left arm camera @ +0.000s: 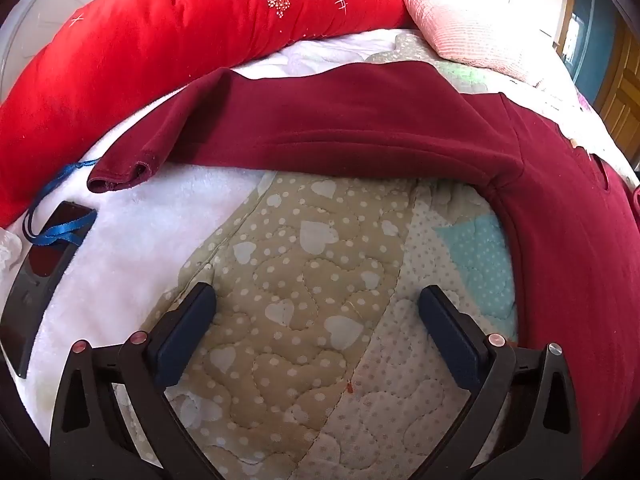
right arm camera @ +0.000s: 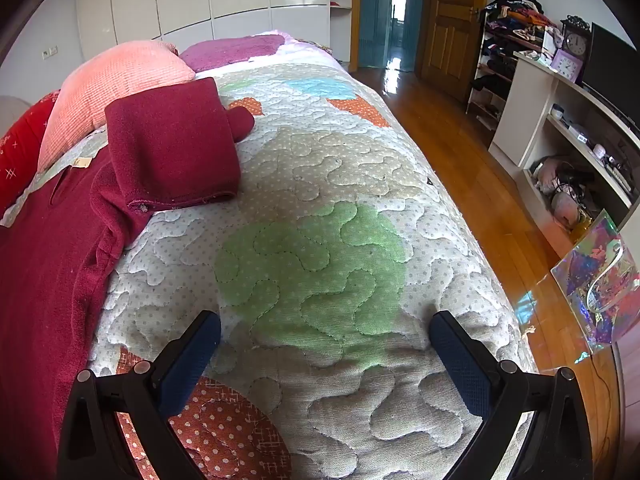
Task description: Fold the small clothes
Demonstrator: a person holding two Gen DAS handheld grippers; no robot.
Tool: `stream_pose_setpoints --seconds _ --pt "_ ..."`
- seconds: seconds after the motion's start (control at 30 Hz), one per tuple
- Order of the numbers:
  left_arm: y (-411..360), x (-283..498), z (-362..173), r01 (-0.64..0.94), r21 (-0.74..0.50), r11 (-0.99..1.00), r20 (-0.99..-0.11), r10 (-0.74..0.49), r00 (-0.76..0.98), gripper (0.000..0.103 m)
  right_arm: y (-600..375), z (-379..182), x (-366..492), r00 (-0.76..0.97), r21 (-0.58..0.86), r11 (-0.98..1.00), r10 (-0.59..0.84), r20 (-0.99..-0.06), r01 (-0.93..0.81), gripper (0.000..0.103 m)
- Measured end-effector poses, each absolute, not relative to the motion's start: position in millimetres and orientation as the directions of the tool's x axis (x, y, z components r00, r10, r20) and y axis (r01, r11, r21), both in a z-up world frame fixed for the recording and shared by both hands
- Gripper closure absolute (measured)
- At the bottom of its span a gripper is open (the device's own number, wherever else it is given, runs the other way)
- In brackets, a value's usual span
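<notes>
A dark red sweater [left arm camera: 360, 124] lies spread on the quilted bed. In the left wrist view one sleeve stretches left to its cuff [left arm camera: 120, 176], and the body runs down the right side. My left gripper [left arm camera: 316, 304] hovers open over bare quilt [left arm camera: 304, 264], below the sleeve, with nothing between its fingers. In the right wrist view the sweater's body [right arm camera: 44, 264] fills the left edge and the other sleeve [right arm camera: 172, 144] lies folded back on itself. My right gripper [right arm camera: 326, 332] stands open above the quilt [right arm camera: 320, 264], to the right of the sweater, holding nothing.
A bright red floral quilt [left arm camera: 160, 48] and a pink pillow [right arm camera: 112, 84] lie along the bed's far side. A dark phone-like object with a blue lanyard [left arm camera: 52, 236] rests on white fleece at left. The bed edge drops to a wooden floor [right arm camera: 472, 168]; shelves [right arm camera: 560, 136] and an iridescent bag [right arm camera: 600, 280] stand at right.
</notes>
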State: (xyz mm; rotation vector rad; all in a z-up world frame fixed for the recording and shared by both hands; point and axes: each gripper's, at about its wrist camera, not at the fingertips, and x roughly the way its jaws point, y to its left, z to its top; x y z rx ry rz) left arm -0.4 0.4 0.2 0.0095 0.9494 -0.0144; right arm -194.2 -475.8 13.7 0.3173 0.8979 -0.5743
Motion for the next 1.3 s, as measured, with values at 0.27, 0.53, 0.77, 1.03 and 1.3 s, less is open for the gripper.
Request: stream_pose_setpoints --seconds 0.27,0.53,0.77,1.03,1.3 --pt "-1 0 0 0.016 0.013 1.0 -0.814 0.001 0.581 0.001 -476 14 -194 0.486 0.021 0.806 -0.336 -0.807 0.591 0.0" --pt "-2 0 1 0.016 0.013 1.0 -0.815 0.001 0.579 0.001 -475 13 -194 0.485 0.018 0.806 -0.337 -0.807 0.592 0.0" --pt "1 1 5 -0.003 0.018 1.0 -0.838 0.016 0.546 0.001 -476 14 -192 0.482 0.018 0.807 -0.334 -0.81 0.591 0.0" --pt "-23 -38 34 0.052 0.054 0.997 -0.796 0.012 0.605 0.001 -468 29 -214 0.496 0.092 0.787 -0.288 -0.819 0.61 0.0" --pt "-50 -77 72 0.151 0.054 0.987 -0.754 -0.059 0.655 0.001 -406 107 -257 0.601 0.134 0.86 -0.224 -0.767 0.492 0.0"
